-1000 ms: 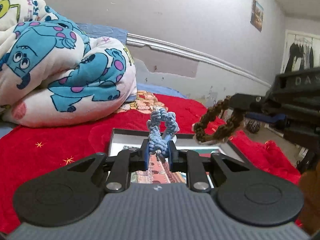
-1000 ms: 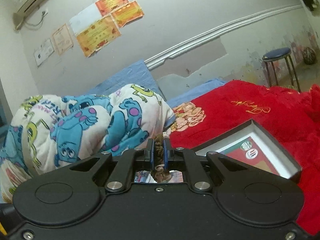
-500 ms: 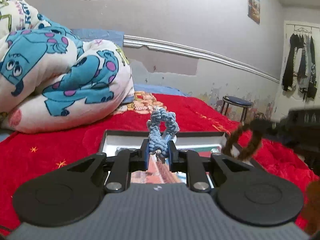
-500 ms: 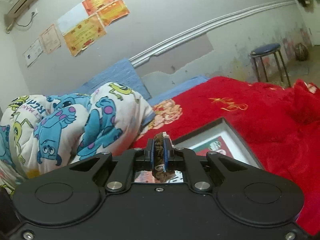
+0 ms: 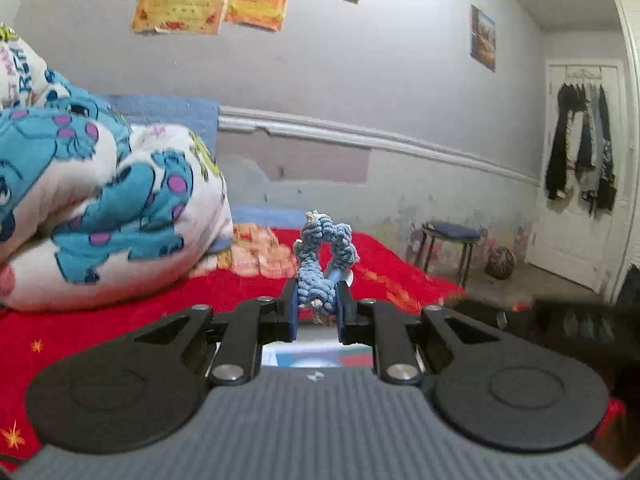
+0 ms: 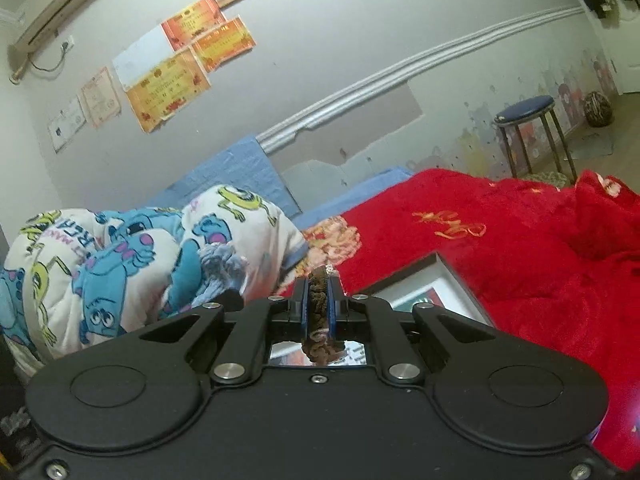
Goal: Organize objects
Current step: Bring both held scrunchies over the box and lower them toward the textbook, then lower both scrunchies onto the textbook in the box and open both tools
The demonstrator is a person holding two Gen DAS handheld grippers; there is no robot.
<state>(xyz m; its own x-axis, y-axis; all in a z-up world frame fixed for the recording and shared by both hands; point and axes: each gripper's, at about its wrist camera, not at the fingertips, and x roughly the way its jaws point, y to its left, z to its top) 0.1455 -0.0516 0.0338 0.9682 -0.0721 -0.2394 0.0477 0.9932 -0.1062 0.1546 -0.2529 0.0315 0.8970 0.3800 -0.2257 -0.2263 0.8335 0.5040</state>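
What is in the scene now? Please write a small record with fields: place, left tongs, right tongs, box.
place: bed with red blanket, cartoon-print quilt at its head
left tongs: shut on blue scrunchie
right tongs: shut on brown scrunchie
box: open shallow box on the blanket, below and ahead of the right tongs

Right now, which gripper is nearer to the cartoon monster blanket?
Left. The left gripper, holding a blue scrunchie, sits toward the cartoon blanket; the right gripper, holding a brown scrunchie, is farther off.
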